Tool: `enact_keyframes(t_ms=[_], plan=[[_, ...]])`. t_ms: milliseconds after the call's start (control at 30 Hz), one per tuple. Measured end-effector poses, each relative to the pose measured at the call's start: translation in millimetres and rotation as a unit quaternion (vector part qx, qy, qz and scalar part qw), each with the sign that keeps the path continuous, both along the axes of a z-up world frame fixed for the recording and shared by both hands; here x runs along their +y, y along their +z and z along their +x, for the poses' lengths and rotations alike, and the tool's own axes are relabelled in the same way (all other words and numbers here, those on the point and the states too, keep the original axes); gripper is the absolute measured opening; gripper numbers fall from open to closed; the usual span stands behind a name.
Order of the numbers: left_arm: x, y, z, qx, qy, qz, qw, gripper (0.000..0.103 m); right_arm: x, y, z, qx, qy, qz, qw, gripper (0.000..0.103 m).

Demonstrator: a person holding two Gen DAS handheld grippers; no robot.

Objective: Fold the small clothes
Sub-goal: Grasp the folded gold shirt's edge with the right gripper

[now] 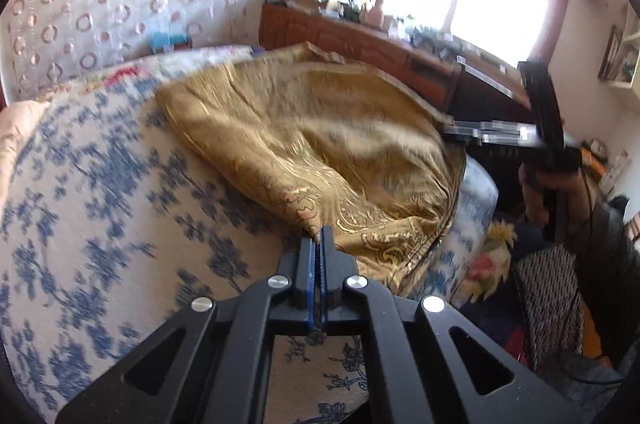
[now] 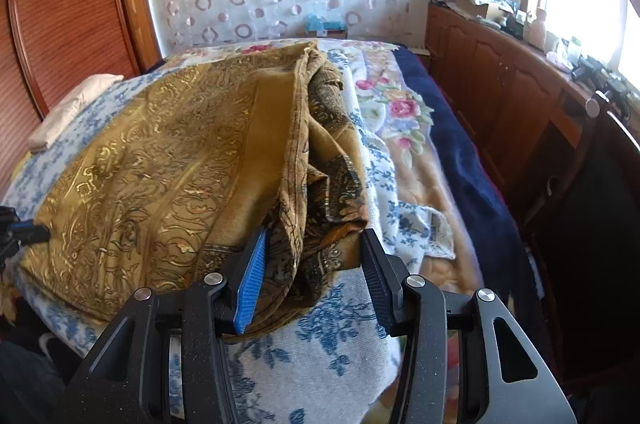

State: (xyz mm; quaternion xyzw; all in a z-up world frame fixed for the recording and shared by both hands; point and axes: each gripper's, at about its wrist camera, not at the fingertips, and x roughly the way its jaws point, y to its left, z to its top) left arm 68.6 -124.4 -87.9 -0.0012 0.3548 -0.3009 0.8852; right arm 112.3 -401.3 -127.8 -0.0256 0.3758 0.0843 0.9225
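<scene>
On the bed (image 2: 340,344), left gripper (image 1: 319,236) pinches gold cloth (image 2: 160,164); right gripper (image 2: 312,256) straddles it, half-open.

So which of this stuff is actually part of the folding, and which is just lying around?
Part of the job:
- gold patterned cloth
- left claw, shut on its corner
- right claw, around its bunched edge

Lying about:
- white pillow
- floral blanket
- clutter on the wooden cabinet

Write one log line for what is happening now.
left tool: shut on gold cloth corner | right tool: open around bunched cloth edge | bed: underneath
</scene>
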Motion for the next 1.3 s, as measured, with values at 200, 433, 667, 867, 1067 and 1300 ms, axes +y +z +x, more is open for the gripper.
enact_keyframes(t_ms=[200,433,667,867,1067,1300], plan=[[27.9,13.1,4.4,-0.014,0.027,-0.008,0.9995,0.0,6.9,17.4,-10.2,-0.014,0.012,0.014,1.0,0.047],[24.0,-2.7,6.8,0.006,0.027,0.01,0.9996,0.0,16.6,24.5,-17.5,-0.023,0.014,0.016,1.0,0.048],[17.6,-13.5,7.1,0.019,0.026,0.026,0.9992,0.0,16.5,8.8,-9.1,0.005,0.0,0.035,0.999,0.058],[13.0,-18.3,6.9,0.027,0.023,0.033,0.9988,0.0,19.8,6.8,-8.8,0.004,-0.008,0.035,0.999,0.068],[10.5,-20.5,5.5,0.029,0.018,0.037,0.9987,0.0,13.1,-4.7,-0.3,0.023,-0.028,0.031,0.999,0.069],[8.4,-21.6,6.7,0.031,0.017,0.039,0.9986,0.0,15.9,-12.2,1.0,0.031,-0.021,0.024,0.999,0.069]])
